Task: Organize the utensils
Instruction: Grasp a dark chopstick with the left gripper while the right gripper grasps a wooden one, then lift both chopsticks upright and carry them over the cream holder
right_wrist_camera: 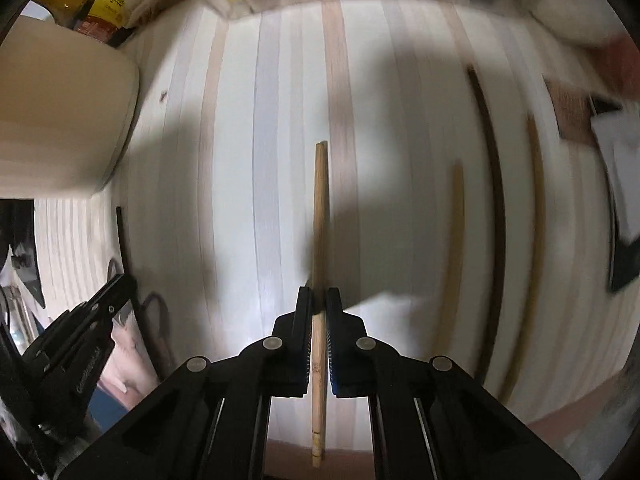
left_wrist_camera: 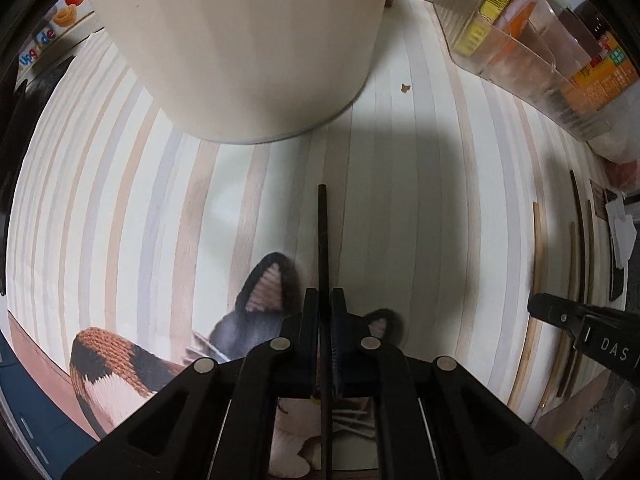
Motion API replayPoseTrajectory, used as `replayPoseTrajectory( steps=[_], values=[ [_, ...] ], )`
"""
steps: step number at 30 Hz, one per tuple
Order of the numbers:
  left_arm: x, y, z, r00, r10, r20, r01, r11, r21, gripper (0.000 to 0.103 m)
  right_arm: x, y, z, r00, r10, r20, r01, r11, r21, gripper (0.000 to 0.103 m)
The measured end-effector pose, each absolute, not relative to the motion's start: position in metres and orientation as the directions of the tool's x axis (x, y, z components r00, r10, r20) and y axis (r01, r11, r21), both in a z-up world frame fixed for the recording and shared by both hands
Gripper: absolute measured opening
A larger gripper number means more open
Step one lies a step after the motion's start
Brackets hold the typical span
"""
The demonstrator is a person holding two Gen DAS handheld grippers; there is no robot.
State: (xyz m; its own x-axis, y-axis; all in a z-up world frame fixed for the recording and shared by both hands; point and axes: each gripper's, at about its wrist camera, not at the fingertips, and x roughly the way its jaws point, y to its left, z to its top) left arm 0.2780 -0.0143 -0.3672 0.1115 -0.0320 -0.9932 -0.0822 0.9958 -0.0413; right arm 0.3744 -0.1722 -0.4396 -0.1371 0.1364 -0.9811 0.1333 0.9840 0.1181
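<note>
Two chopsticks held: one dark chopstick (left_wrist_camera: 322,264) is clenched in the left gripper (left_wrist_camera: 325,300), one light wooden chopstick (right_wrist_camera: 319,240) is clenched in the right gripper (right_wrist_camera: 319,300).
Long axes: each held stick is seen running along its gripper's fingers, tip toward 12 o'clock, tail passing back between the jaws toward 6 o'clock.
Container: a cream cylindrical holder (left_wrist_camera: 248,40) is stood on the striped tabletop (left_wrist_camera: 440,184); from the left gripper it lies at 11 to 12 o'clock, close beyond the dark stick's tip.
Container from the right: the same holder (right_wrist_camera: 64,120) is seen at 10 o'clock, well apart from the wooden stick's tip.
Nearer hand: the left is judged nearer to the holder, so the dark stick would likely be lifted and tipped in first; the rim is not shown, so height needed cannot be told.
Loose sticks: three more are left lying on the tabletop at 2 to 3 o'clock of the right gripper, a pale one (right_wrist_camera: 454,248), a dark one (right_wrist_camera: 494,200) and another wooden one (right_wrist_camera: 534,240), roughly parallel.
Clutter: a clear bin of packets (left_wrist_camera: 520,48) is set at 1 o'clock of the left gripper.
</note>
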Motion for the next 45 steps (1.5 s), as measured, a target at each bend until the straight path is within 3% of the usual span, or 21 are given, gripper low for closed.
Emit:
replayPoseTrajectory(
  steps=[15,23,35,45],
  values=[
    [0.297,-0.035,-0.37,0.079,0.004,-0.997,0.017,1.0,0.005,0.004,0.396,-0.15,-0.441,-0.248,0.016,-0.969,0.016,1.0,0.013,0.008],
    [0.303,-0.039,-0.371,0.091,-0.008,-0.996,0.035,0.999,-0.005,0.003,0.375,-0.126,-0.437,-0.145,-0.007,-0.989,0.023,1.0,-0.011,0.007],
    [0.273,-0.031,-0.274,0.296,-0.101,-0.95,0.056,0.995,-0.088,0.002,0.332,-0.106,-0.346,0.17,0.114,-0.979,0.037,0.992,0.122,0.007],
    [0.273,-0.013,-0.161,0.538,-0.163,-0.827,0.081,0.987,-0.141,0.002,0.33,-0.115,-0.239,0.47,0.144,-0.871,0.012,0.986,0.169,0.007]
  ],
)
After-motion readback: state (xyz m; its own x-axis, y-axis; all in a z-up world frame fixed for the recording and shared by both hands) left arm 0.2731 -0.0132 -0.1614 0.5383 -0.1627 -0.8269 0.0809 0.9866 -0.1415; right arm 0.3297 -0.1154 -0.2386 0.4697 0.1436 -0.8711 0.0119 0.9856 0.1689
